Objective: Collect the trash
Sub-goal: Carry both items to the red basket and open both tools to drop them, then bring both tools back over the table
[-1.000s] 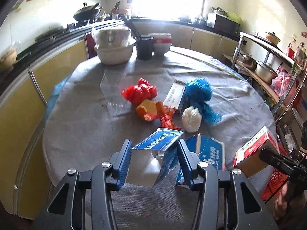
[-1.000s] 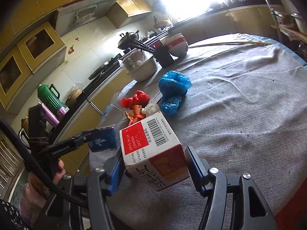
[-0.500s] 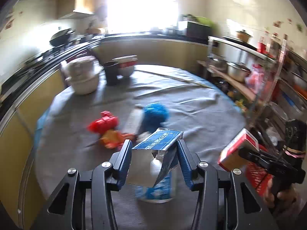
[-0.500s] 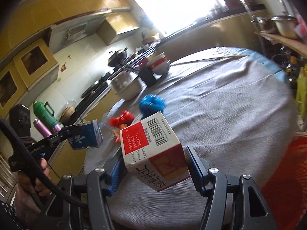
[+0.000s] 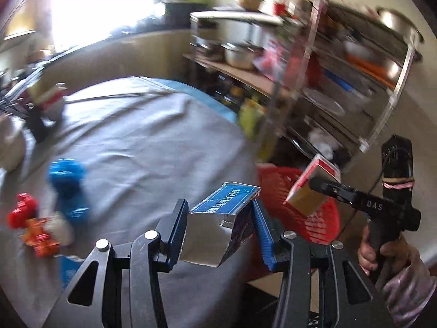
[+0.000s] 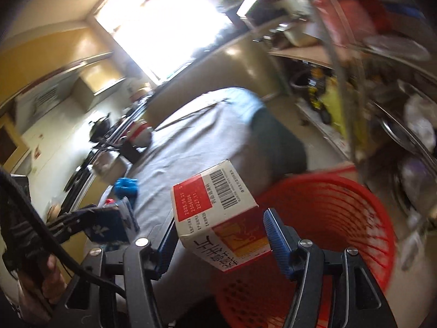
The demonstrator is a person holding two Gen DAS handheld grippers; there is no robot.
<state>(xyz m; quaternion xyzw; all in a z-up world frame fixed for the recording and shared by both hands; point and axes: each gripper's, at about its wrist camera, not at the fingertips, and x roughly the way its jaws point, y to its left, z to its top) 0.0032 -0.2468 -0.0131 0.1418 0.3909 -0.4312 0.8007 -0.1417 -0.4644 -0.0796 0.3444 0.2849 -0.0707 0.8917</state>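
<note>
My left gripper (image 5: 218, 207) is shut on an opened blue and silver carton (image 5: 226, 199), held over the table's right edge. My right gripper (image 6: 218, 221) is shut on a red and white box (image 6: 207, 199) with a barcode, directly above the red plastic basket (image 6: 341, 218). The left wrist view shows that box (image 5: 303, 199) over the basket (image 5: 322, 218) too. On the grey tablecloth (image 5: 150, 136) lie a blue bag (image 5: 68, 180), a red bag (image 5: 21, 210), an orange wrapper (image 5: 41, 240), a white wad (image 5: 61, 228) and a flat blue packet (image 5: 68, 268).
A metal shelf rack (image 5: 327, 82) with pots and dishes stands right behind the basket. Bowls and a black cup (image 5: 38, 120) sit at the table's far left. A person's hand (image 5: 382, 251) grips the right gripper's handle. Kitchen counters line the back wall.
Both grippers have swung right, off the table's middle toward the red basket, rolling as they went. Each still holds its item. The red and white box now hangs over the basket.
</note>
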